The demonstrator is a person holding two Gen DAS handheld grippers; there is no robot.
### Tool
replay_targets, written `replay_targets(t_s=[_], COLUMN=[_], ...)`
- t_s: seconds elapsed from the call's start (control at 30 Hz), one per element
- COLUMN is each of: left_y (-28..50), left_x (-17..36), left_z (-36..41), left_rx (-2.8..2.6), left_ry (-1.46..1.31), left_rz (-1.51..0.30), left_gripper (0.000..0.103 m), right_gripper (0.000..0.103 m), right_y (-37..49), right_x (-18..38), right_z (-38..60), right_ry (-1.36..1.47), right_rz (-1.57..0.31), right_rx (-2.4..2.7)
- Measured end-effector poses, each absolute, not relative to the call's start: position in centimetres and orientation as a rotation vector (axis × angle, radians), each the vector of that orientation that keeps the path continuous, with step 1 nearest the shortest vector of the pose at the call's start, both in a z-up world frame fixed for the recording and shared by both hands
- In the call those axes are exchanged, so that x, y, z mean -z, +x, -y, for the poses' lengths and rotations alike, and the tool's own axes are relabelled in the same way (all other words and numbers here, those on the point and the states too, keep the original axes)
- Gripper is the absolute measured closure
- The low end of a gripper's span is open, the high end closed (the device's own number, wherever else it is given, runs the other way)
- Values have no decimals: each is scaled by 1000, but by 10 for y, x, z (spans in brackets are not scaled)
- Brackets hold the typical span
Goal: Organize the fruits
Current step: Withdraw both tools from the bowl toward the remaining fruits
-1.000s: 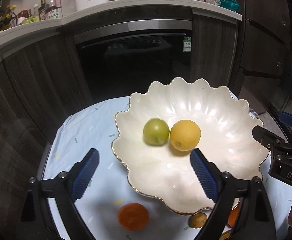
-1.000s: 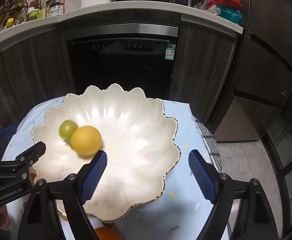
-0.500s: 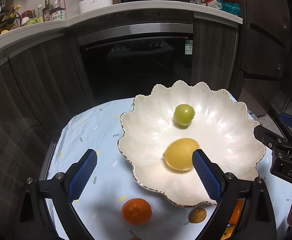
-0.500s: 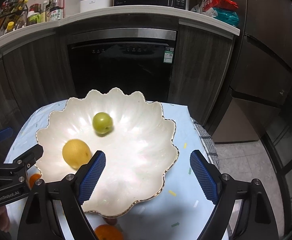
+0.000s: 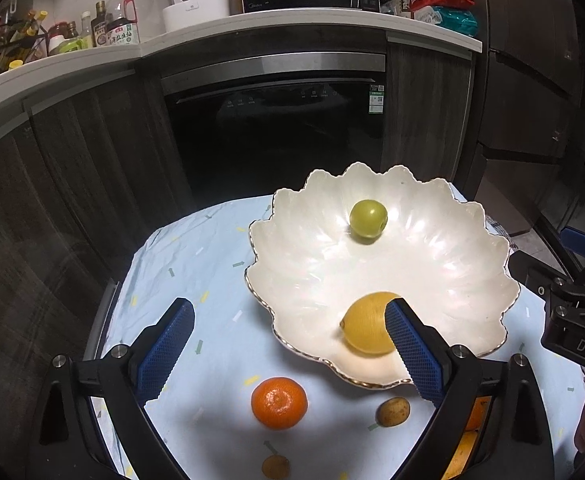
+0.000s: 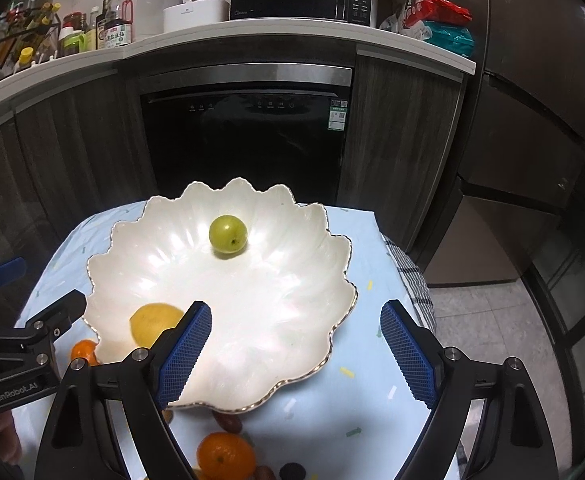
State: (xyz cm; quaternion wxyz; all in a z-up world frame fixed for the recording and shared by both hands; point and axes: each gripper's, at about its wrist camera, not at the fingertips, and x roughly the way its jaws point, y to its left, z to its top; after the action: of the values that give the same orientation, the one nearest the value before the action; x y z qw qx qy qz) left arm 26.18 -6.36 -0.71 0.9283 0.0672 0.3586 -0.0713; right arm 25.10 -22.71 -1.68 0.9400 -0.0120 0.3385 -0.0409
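Inside the scalloped white ceramic bowl (image 5: 444, 264), the yellow lemon (image 5: 366, 324) and green round fruit (image 5: 368, 218), touching 1 s ago, have rolled apart: lemon at near rim, green fruit towards far side. Both fruits stay in. Left tool (image 5: 288, 344) and right tool (image 6: 296, 350) gape wide, empty. Orange mandarin (image 5: 279, 403) waits on counter just outside bowl's near rim.

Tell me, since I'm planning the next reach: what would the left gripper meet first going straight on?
Probably the scalloped near rim of the white bowl, left of the yellow fruit; depth is unclear.
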Motion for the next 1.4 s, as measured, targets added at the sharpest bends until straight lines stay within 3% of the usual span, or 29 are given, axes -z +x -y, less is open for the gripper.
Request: replay_targets(t_s=[0.83, 1.4], left_y=[207, 181], left_x=[0, 17], left_z=[70, 34], left_rx=[193, 169], left_ry=[139, 145], left_rz=[-707, -725], left_gripper=[5, 5], right_gripper=[16, 16], right_y=[199, 170], right_x=[15, 34], right_z=[237, 203], right_ry=[24, 27], right_rz=[-669, -686], right_rx=[80, 79])
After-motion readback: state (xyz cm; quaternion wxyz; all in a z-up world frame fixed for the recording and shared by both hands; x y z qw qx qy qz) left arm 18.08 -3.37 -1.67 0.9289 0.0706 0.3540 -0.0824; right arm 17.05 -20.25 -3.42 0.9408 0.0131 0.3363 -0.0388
